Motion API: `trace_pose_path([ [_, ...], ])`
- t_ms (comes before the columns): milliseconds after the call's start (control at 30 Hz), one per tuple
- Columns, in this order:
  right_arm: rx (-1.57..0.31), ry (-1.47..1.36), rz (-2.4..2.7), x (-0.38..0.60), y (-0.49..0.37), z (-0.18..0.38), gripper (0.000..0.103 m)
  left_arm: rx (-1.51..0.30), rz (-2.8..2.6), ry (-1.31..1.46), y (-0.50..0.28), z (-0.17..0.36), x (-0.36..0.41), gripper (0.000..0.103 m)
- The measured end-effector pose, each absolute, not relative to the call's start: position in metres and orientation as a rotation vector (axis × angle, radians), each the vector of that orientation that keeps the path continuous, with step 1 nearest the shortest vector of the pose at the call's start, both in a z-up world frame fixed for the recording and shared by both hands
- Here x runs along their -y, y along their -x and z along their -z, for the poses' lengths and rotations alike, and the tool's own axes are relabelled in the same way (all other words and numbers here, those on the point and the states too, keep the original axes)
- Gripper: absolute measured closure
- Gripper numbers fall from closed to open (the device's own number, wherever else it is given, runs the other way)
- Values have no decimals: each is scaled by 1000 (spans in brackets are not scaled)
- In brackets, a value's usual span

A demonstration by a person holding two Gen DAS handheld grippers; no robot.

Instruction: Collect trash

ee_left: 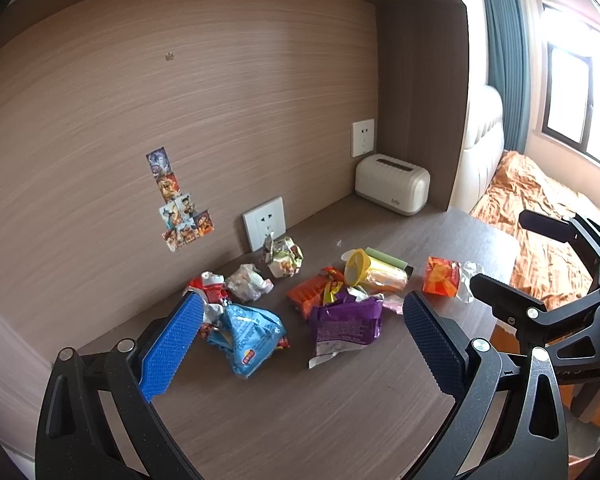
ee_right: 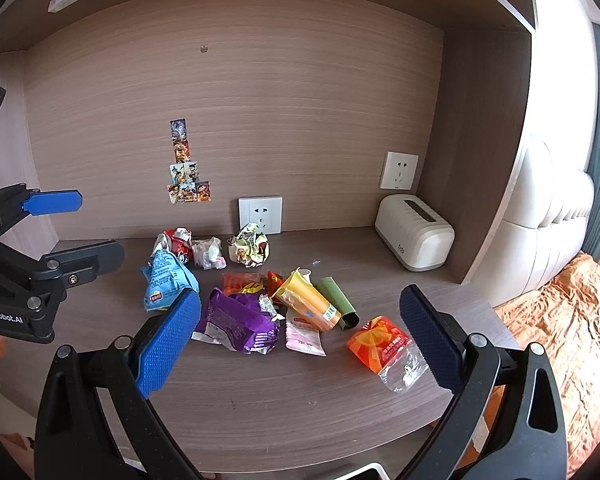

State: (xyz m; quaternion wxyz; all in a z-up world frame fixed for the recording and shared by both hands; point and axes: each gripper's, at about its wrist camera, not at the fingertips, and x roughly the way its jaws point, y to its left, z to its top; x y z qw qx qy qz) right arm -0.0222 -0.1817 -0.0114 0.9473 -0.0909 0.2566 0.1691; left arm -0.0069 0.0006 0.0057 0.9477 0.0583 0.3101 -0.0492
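Blue-padded fingers of the left tool are seen spread wide above the tabletop, nothing held between them. Right tool likewise spread wide and empty, poised over the front of the tabletop.

Trash is scattered mid-tabletop, all lying loose:
- Blue snack bag, crumpled, just ahead of the left tool's left finger.
- Purple wrapper beside it, torn open, white lining exposed.
- Red-and-white wrapper and clear crumpled wrapper further back, near the wall.
- Crumpled paper ball set just in front of a wall socket.
- Yellow tube lying on its side, touching a green sleeve; an orange wrapper behind them and a pink sachet in front.
- Orange packet with clear plastic end, apart to the right, near the right tool's right finger.

White ribbed box is noted at the back right corner. Stickers are stuck on the wood back panel. Bed with orange cover is seen beyond the tabletop edge.
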Motion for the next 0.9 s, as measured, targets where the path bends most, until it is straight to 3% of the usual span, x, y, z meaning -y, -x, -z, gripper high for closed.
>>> trace_pose_path([
  [900,-528,188,-360,174,19,10,4,-632,106,-101,4,-3,-5,5],
])
